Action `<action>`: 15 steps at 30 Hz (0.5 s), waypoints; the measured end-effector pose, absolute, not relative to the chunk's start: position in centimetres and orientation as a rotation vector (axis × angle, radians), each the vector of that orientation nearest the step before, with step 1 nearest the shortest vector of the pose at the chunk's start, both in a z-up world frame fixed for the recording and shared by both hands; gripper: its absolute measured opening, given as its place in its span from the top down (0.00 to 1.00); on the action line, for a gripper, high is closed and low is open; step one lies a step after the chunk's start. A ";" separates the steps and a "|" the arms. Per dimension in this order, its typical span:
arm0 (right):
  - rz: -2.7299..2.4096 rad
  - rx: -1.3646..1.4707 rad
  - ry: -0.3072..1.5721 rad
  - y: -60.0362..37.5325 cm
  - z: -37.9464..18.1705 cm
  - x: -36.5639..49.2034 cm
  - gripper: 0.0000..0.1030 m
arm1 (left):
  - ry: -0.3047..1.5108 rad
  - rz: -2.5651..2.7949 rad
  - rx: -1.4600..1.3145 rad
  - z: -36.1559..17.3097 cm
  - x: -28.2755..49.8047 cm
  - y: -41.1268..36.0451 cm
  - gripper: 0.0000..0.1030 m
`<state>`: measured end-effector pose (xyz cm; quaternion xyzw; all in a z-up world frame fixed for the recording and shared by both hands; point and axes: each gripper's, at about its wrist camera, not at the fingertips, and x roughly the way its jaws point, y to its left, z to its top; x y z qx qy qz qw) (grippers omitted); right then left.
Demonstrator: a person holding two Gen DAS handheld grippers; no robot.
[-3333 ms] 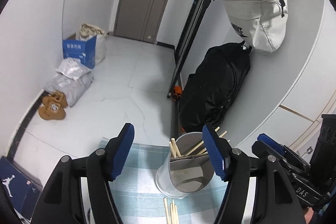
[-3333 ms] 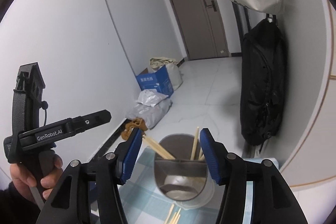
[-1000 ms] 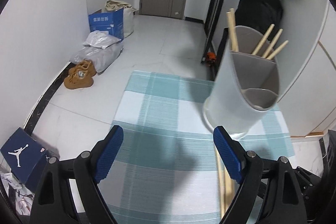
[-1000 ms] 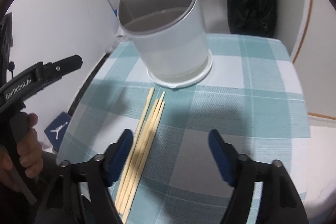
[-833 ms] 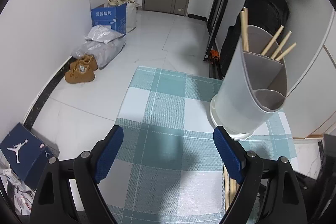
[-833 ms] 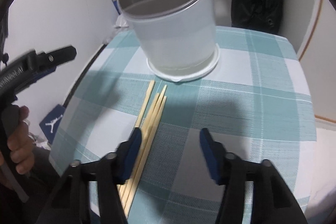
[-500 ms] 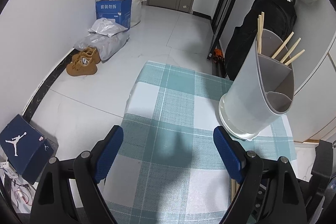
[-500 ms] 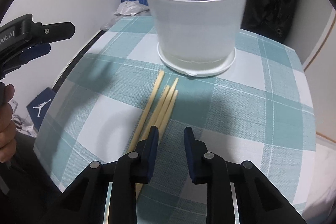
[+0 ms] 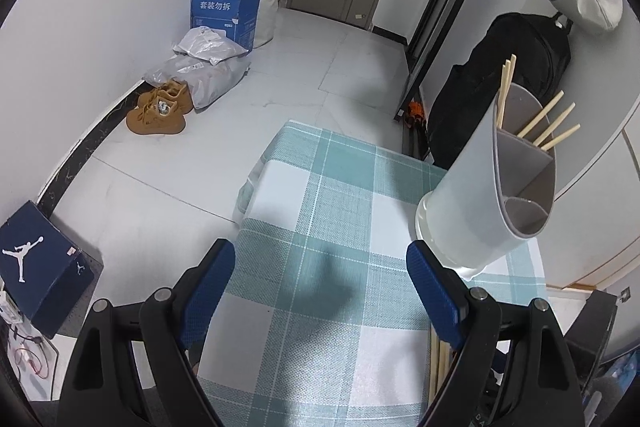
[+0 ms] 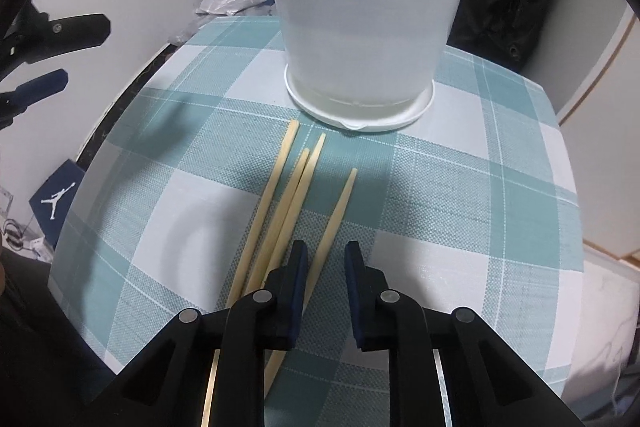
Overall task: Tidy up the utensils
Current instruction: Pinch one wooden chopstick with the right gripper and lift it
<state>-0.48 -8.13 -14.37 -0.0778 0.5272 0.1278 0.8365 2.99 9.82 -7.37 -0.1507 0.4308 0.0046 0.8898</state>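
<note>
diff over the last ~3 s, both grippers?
The right gripper dropped from the utensil holder to the tablecloth, and its fingers narrowed around one chopstick, now angled apart from the other three; not yet clamped. The left gripper pulled back, still wide open. The holder stayed put.

A woven cloth tablecloth [image 10: 460,195] in teal and white check covers the table, its weave coarse and matt. Pale, unvarnished wooden chopsticks [image 10: 280,195] lie on it beside a smooth white plastic utensil holder [image 10: 360,27] with a matt grey liner. The floor [image 9: 312,67] is glossy tile.
</note>
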 end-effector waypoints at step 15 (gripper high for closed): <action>0.300 -0.162 1.138 -7.4 -14.8 4.1 0.82 | 0.924 0.071 -0.330 -7.9 3.3 11.4 0.18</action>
